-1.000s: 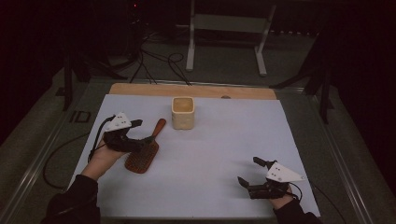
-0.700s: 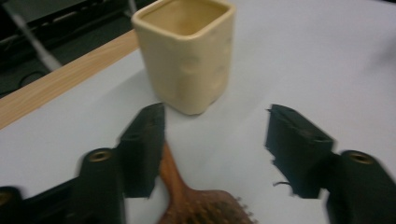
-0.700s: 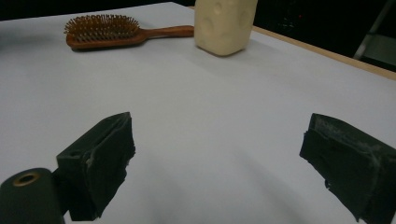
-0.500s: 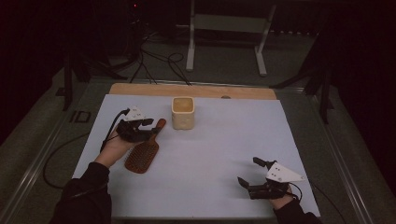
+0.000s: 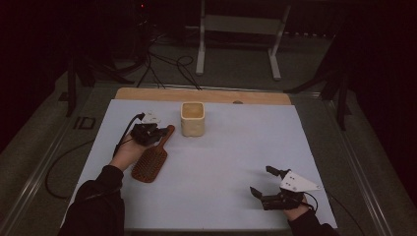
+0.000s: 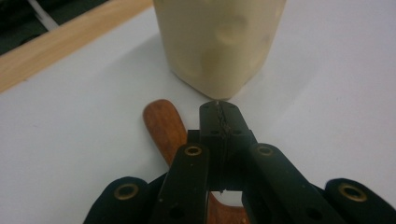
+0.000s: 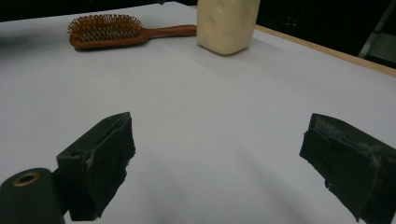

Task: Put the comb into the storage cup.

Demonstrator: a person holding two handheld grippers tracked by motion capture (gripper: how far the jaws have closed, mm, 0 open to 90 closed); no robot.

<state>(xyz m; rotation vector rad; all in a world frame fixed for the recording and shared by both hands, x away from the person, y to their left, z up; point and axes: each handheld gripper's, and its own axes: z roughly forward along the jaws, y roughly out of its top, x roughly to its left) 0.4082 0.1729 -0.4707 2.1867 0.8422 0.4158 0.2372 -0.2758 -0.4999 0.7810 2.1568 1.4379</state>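
A wooden hairbrush (image 5: 150,164) lies bristles up on the white table cover, its handle (image 6: 163,126) pointing toward a cream cup (image 5: 192,118). My left gripper (image 5: 158,132) sits over the handle's end, close to the cup (image 6: 219,42). Its jaws have just been closing. The pads now meet with nothing between them, and the handle runs underneath. Near the front right edge my right gripper (image 5: 260,181) stands open and empty over bare cover. The right gripper view has the brush (image 7: 107,30) and cup (image 7: 227,23) far ahead of those wide jaws (image 7: 219,154).
A wooden table edge (image 5: 201,95) shows beyond the white cover (image 5: 236,162). A white metal stand (image 5: 238,29) and cables (image 5: 162,64) lie on the dark floor behind. A cable trails off the table's left side.
My left hand has moved right and away from me, from beside the brush head to the handle's end by the cup, and its jaws have closed. The right gripper has kept still.
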